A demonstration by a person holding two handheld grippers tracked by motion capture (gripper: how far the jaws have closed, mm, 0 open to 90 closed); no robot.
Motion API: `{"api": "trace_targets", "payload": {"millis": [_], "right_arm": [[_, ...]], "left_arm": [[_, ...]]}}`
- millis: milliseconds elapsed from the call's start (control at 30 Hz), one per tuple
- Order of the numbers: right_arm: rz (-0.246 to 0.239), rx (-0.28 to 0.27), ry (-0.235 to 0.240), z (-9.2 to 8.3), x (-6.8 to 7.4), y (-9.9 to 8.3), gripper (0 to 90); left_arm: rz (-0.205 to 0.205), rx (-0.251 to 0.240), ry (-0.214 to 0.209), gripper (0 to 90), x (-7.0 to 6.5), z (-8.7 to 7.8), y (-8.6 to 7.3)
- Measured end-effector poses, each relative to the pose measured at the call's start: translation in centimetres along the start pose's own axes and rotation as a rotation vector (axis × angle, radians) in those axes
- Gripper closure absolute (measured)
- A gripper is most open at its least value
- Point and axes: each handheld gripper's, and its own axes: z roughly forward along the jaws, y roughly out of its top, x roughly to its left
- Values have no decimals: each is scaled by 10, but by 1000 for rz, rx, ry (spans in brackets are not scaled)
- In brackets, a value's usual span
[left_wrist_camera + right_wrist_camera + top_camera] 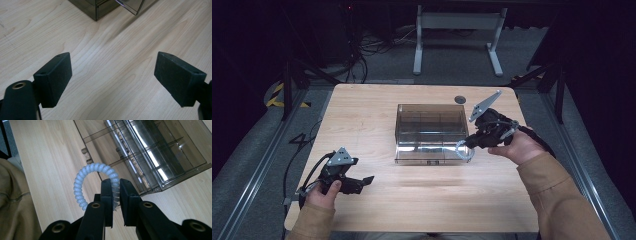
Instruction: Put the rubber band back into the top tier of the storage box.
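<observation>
Pale wood fills the middle of my high view: a light wooden table (412,195) standing on grey carpet, with dark surroundings, a tangle of cables at the upper left and the white legs of another table (457,37) at the top centre.

At the centre of the table I see a smoky, see-through plastic organiser box (429,132) with inner dividers. In my right gripper view it takes up the upper right of the frame (160,152), and I can make out several compartments through its clear walls; I find nothing lying in those I can see, though reflections streak the plastic and I cannot be sure of each one. I cannot tell whether its lid is fully shut.

My right gripper (468,145) sits right of centre in the high view, at the box's lower right corner, held by the right hand (517,147) in a tan sleeve. Its jaws are pressed in on a pale blue-white coiled hair tie (93,182), which arcs up and to the left of the jaws in the right gripper view, over bare wood just beside the box rather than in it.

My left gripper (362,182) is at the lower left of the high view, well apart from the box. Its jaws stand spread wide over bare tabletop with nothing between them.
</observation>
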Motion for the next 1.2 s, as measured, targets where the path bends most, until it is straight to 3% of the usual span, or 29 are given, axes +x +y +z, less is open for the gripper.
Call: {"api": "trace_targets", "payload": {"millis": [533,1200], "right_arm": [[-33,27,3,10,-11,25,813],[-68,29,14,24,-9,57,813]], "left_arm": [[8,6,-1,155,1,1,0],[3,1,5,154,1,0,-1]]}}
